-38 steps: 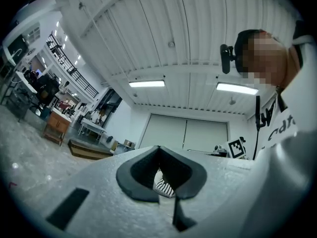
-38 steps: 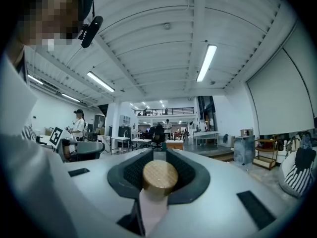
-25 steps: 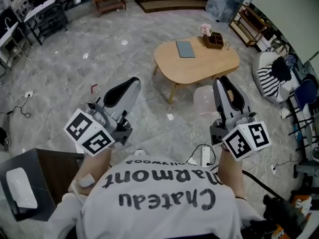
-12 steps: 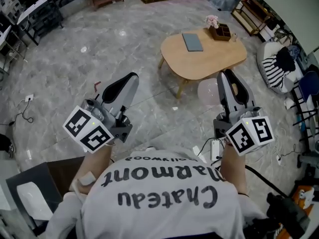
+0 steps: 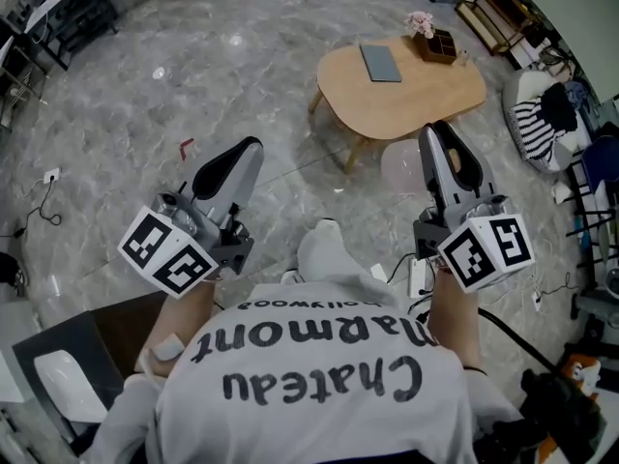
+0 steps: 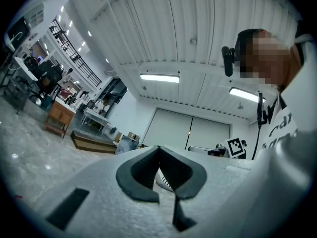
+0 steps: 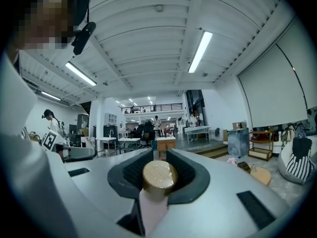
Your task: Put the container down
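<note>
- Right gripper (image 7: 159, 167): jaws partway closed, dark pads pressed on either side of a small container (image 7: 158, 177) with a round tan wooden lid and a pale pink translucent body. The lid shows end-on between the pads.
- Left gripper (image 6: 158, 150): pad tips together, nothing between them; held on the person's side of the table, well apart from it.
- Container, location: in the air in the right gripper, on the person's side of the low oval wooden table (image 5: 426, 104), just short of its near edge and not over the top.
- Table, contents: flat grey slab (image 5: 380, 63) near the middle; dark wooden box with pink flowers (image 5: 435, 43) at the far edge; near end bare.
- Step, as judged: carrying, put-down not begun.
- Next move, as judged: reach over the table's bare near end, lower until the base rests, then part the jaws.
</note>
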The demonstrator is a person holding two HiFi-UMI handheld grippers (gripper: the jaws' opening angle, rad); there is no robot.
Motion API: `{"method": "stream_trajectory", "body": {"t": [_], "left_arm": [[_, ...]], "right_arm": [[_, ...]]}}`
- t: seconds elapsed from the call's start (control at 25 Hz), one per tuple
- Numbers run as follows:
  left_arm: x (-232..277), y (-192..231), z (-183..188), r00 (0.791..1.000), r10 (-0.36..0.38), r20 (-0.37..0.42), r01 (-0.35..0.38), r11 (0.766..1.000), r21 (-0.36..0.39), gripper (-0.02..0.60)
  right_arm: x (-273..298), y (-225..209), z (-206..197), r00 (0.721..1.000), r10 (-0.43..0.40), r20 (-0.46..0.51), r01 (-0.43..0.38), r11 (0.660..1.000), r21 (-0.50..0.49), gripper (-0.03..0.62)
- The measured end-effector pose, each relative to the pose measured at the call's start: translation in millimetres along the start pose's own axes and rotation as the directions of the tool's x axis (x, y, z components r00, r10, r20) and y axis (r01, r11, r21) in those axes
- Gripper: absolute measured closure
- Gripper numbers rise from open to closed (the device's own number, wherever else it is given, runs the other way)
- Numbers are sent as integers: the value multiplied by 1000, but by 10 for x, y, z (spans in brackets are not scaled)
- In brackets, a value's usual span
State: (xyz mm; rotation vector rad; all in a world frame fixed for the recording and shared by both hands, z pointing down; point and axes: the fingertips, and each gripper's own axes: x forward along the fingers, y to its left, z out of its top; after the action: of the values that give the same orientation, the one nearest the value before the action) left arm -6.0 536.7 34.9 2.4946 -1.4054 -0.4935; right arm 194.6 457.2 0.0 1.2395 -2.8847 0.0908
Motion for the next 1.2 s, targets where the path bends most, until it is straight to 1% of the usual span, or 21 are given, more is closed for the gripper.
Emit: {"method": "stream_trajectory", "body": {"t": [0.16, 0.36, 0.44, 0.56, 0.6, 0.72, 0.8, 1.0, 1.2], "left_arm": [[42, 185, 29, 999, 34, 11, -34, 999, -1, 568], [210, 326, 106, 999, 32, 32, -33, 999, 24, 568], [311, 369, 136, 999, 30, 29, -32, 999, 43, 568], [490, 478, 155, 999, 47, 9, -48, 995, 92, 568], [556, 525, 159, 999, 51, 5, -52, 994, 94, 568], [766, 716, 206, 998, 66, 23, -68, 996, 56, 568], [922, 884, 250, 995, 94, 37, -95, 995, 43, 568], [1386, 1250, 277, 987, 161, 13, -161, 986, 53, 568], [1850, 1513, 202, 987, 161, -8, -161, 985, 58, 568]], "right_arm": [[169, -28, -19, 1000, 16, 2, -16, 1000, 2, 507], [429, -169, -12, 999, 31, 12, -31, 1000, 4, 507], [545, -246, 26, 999, 35, 22, -35, 999, 4, 507], [747, -380, 61, 999, 45, 27, -45, 999, 5, 507], [817, -435, 73, 998, 48, 28, -49, 999, 5, 507], [1061, -628, 122, 997, 62, 37, -62, 998, 4, 507], [1258, -768, 154, 996, 74, 40, -74, 997, 2, 507], [1724, -1118, 210, 994, 102, 33, -102, 995, 2, 507], [2189, -1507, 172, 992, 122, 11, -122, 993, 6, 507]]}}
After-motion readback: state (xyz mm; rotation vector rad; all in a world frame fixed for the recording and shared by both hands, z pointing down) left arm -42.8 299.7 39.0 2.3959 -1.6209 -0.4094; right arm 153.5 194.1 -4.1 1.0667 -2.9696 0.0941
